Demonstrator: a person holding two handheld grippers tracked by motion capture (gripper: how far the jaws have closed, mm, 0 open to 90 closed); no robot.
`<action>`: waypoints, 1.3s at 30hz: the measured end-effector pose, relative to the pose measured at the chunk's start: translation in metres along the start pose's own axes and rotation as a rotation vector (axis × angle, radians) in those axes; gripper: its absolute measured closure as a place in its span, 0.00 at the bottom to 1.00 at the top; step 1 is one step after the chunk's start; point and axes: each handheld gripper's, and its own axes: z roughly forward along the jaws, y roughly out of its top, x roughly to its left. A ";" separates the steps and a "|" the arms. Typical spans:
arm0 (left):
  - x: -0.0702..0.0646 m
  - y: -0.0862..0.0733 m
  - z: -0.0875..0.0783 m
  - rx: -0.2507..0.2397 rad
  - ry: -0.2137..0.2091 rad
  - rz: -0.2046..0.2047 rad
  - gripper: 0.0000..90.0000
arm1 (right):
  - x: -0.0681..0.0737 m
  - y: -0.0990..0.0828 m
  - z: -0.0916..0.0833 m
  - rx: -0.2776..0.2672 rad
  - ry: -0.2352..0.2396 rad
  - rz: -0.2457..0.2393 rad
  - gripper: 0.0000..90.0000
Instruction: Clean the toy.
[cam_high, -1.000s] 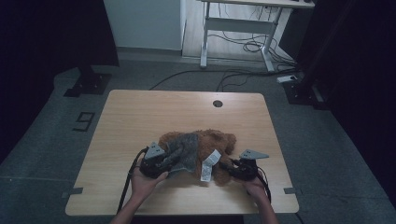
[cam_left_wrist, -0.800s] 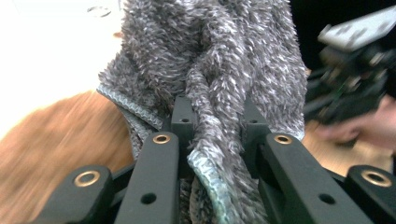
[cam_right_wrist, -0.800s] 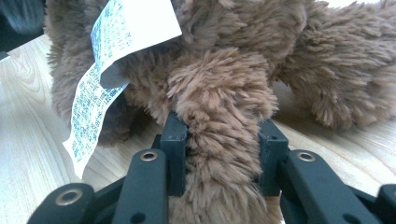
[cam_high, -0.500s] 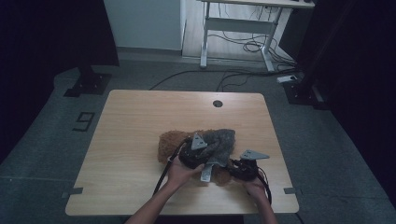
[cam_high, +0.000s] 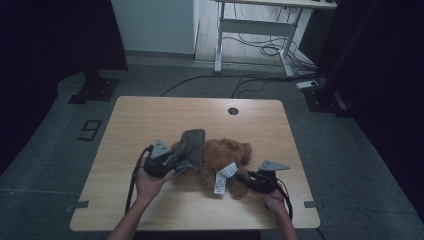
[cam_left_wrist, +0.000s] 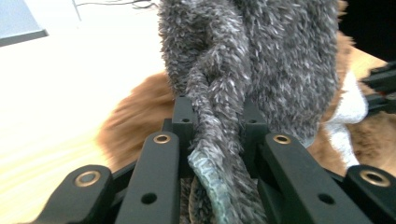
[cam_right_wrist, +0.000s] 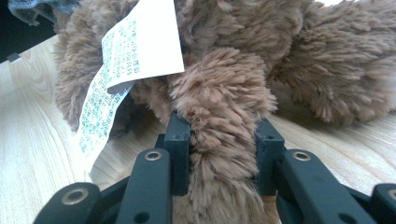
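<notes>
A brown teddy bear (cam_high: 225, 155) lies on the wooden table (cam_high: 150, 115), with a white paper tag (cam_high: 222, 177) on its near side. My left gripper (cam_high: 175, 161) is shut on a grey fuzzy cloth (cam_high: 192, 145) that stands up over the bear's left part. In the left gripper view the cloth (cam_left_wrist: 261, 56) is pinched between the jaws of my left gripper (cam_left_wrist: 216, 121). My right gripper (cam_high: 245, 177) has just been closing and is shut on a limb of the bear (cam_right_wrist: 219, 93), squeezed between its jaws (cam_right_wrist: 219, 128) beside the tag (cam_right_wrist: 135, 42).
A round cable hole (cam_high: 232, 111) sits near the table's far edge. Behind the table stand a white desk frame (cam_high: 255, 30) and loose cables (cam_high: 260, 50) on the floor. A black stand base (cam_high: 95, 90) is at the far left.
My left gripper swung right over the bear, then back to the left with the grey cloth, which now leaves most of the bear uncovered. The right gripper stayed in place.
</notes>
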 end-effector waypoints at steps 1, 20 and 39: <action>0.005 -0.004 0.000 0.010 -0.008 -0.018 0.82 | 0.000 0.000 0.000 -0.001 0.001 0.002 0.73; 0.048 -0.052 0.020 0.185 0.038 -0.095 0.83 | -0.003 -0.003 -0.001 -0.013 0.005 0.011 0.73; -0.097 0.065 0.065 0.099 -0.198 0.147 0.82 | -0.004 -0.003 -0.001 -0.013 0.007 0.012 0.73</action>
